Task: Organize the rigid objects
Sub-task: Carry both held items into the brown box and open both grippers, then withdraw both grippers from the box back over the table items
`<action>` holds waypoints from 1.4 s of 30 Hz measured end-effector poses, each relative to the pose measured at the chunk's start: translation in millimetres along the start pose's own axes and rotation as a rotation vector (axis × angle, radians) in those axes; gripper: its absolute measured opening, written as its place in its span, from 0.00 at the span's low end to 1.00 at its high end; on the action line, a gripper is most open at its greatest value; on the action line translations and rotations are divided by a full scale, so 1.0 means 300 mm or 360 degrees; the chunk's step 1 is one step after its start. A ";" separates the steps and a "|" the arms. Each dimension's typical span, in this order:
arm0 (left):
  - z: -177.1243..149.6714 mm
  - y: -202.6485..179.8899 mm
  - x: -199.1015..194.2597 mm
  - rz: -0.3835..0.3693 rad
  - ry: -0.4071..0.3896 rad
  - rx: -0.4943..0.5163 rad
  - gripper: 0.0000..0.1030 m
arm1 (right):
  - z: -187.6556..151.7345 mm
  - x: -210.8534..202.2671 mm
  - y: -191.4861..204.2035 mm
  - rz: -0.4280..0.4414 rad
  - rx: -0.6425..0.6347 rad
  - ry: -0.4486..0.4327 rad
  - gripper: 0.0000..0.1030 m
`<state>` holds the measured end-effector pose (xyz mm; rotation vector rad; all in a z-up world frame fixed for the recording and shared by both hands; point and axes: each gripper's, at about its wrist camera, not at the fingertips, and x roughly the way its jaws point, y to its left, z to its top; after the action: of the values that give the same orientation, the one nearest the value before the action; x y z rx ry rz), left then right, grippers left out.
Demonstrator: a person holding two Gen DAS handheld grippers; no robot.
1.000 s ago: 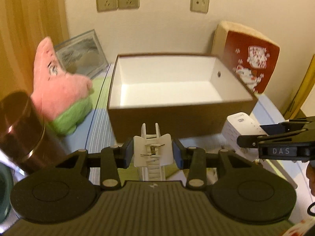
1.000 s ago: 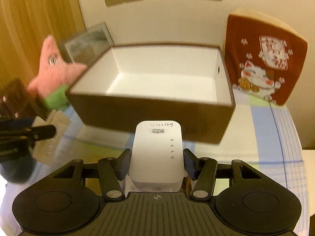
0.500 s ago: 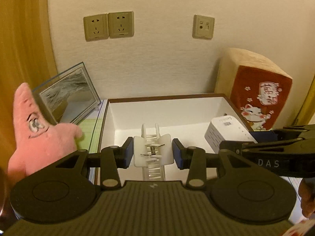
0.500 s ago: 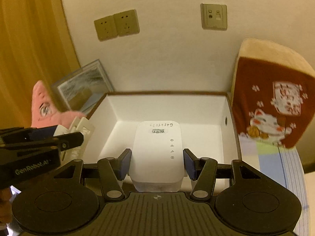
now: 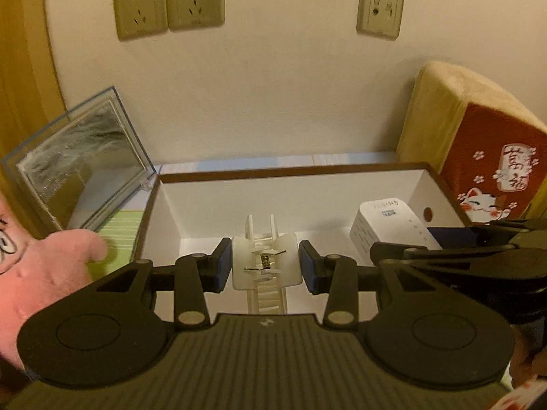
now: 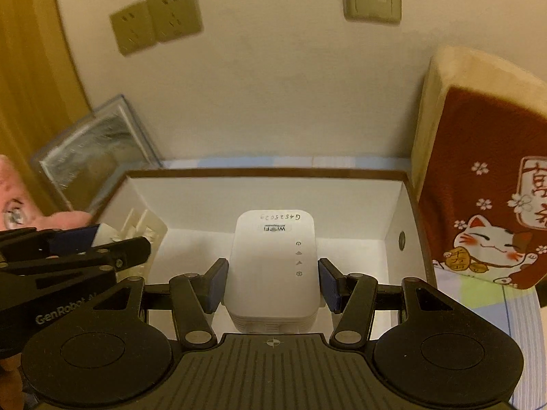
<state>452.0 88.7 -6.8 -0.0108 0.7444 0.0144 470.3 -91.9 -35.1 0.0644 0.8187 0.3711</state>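
A brown box with a white inside (image 5: pixel 290 171) (image 6: pixel 266 172) stands against the wall. My left gripper (image 5: pixel 264 265) holds a white hair claw clip (image 5: pixel 264 263) over the box's inside, blue pads on both its sides; it also shows in the right wrist view (image 6: pixel 140 229). My right gripper (image 6: pixel 271 282) holds a white WiFi plug-in unit (image 6: pixel 273 266) inside the box, toward its right; it also shows in the left wrist view (image 5: pixel 386 229). A thin gap shows between each pad and the unit.
A pink plush star (image 5: pixel 41 273) lies left of the box. A framed picture (image 5: pixel 82 167) leans on the wall behind it. A red lucky-cat cushion (image 6: pixel 485 184) stands right of the box. Wall sockets (image 5: pixel 171 3) are above.
Both grippers have moved forward and down from in front of the box into its inside, each carrying its object. The box now fills less of the views' upper part.
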 end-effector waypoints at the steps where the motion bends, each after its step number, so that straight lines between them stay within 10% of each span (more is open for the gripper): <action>1: 0.000 0.001 0.020 -0.0005 0.0016 0.0000 0.36 | 0.003 0.021 -0.006 -0.0009 0.0006 0.0012 0.51; 19: -0.021 0.003 0.196 -0.0055 0.0155 0.0023 0.36 | -0.025 0.097 -0.076 -0.0027 0.0094 0.0093 0.53; 42: -0.138 0.072 -0.189 -0.0002 0.0022 -0.0071 0.46 | -0.182 -0.288 -0.020 0.0100 0.0075 -0.0020 0.62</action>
<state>381.8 109.2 1.0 -0.0538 0.7576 0.0297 378.9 -132.2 -13.1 0.1367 0.8143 0.4102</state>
